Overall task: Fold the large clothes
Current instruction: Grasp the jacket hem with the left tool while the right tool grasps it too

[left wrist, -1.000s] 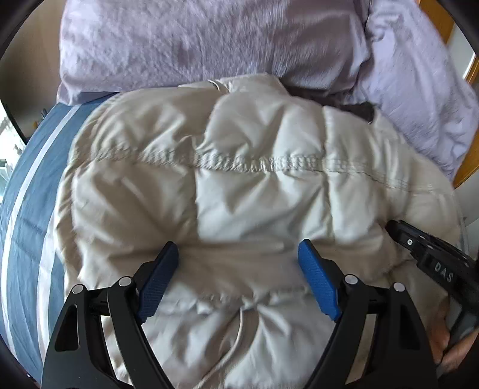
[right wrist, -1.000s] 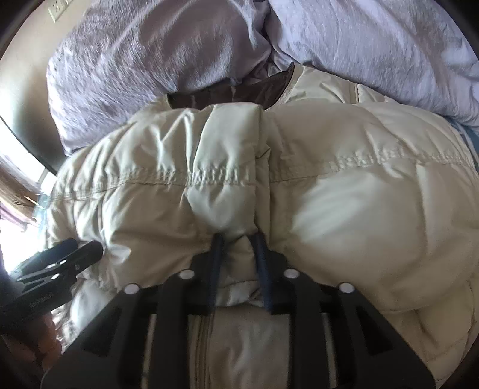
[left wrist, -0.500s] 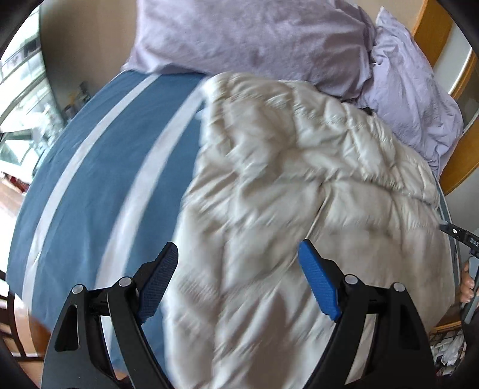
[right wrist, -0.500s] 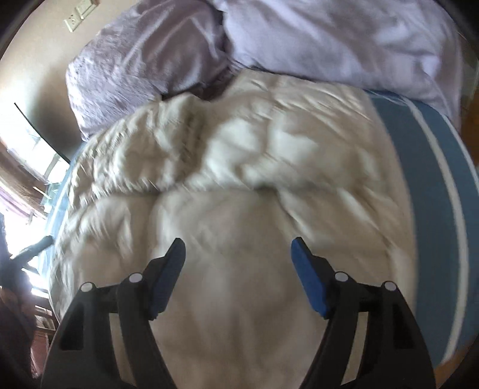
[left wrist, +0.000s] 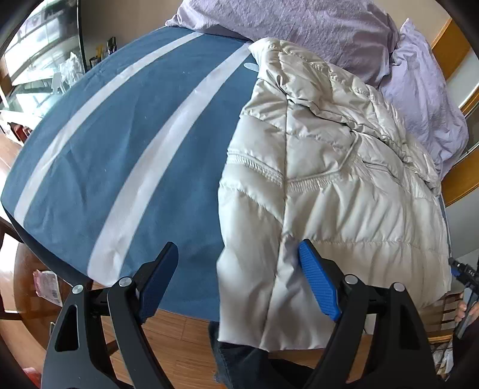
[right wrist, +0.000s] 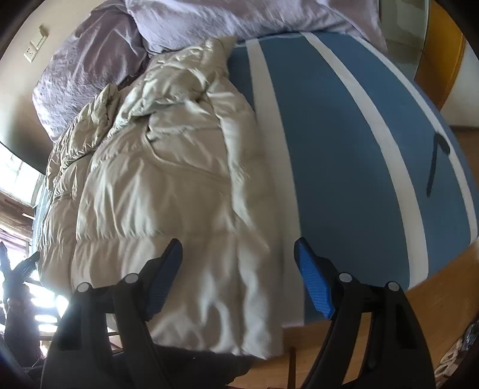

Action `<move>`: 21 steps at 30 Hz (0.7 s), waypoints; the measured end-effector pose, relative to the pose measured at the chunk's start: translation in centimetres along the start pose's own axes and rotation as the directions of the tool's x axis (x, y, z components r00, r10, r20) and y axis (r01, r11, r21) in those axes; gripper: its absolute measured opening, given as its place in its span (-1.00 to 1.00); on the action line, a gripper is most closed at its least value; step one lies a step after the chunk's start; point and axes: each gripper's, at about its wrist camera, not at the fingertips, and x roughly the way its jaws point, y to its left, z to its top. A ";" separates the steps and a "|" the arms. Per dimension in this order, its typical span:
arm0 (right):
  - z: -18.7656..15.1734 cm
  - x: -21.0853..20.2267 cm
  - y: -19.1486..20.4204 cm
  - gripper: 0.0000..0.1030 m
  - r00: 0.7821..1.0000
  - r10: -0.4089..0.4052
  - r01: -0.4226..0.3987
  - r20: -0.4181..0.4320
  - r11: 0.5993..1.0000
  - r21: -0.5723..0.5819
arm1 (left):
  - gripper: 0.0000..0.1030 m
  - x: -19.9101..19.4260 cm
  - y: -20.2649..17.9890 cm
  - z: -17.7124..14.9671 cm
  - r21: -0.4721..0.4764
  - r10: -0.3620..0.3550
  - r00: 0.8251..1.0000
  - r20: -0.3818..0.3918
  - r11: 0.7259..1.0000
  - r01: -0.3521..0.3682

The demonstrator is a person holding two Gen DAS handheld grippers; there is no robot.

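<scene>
A cream puffer jacket [left wrist: 329, 194] lies lengthwise on the blue, white-striped bed cover [left wrist: 134, 134], and its hem hangs over the bed's near edge. My left gripper [left wrist: 239, 284] is open above the jacket's left hem edge, with nothing pinched. In the right wrist view the jacket [right wrist: 164, 194] fills the left half. My right gripper [right wrist: 238, 275] hovers over its right hem edge. Its jaws are opening and the pads press on nothing. The right gripper [left wrist: 465, 275] also shows at the far right edge of the left wrist view.
Lilac pillows [left wrist: 299, 27] lie at the head of the bed beyond the jacket's collar. The wooden floor [left wrist: 179, 329] shows below the bed's near edge, with a person's dark trouser leg [left wrist: 239, 359] there. The wooden bed frame [left wrist: 458, 179] rises at the right.
The right gripper let go of a pinched fold of the jacket and opened. Both grippers drew back from the jacket's middle to its hem at the bed's near edge, spreading apart.
</scene>
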 end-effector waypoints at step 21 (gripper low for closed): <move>-2.6 1.1 0.3 0.18 0.992 0.125 -0.125 -0.024 0.992 0.003 | 0.26 0.6 -2.0 -2.0 -0.028 -0.091 0.996 0.001 0.995 0.091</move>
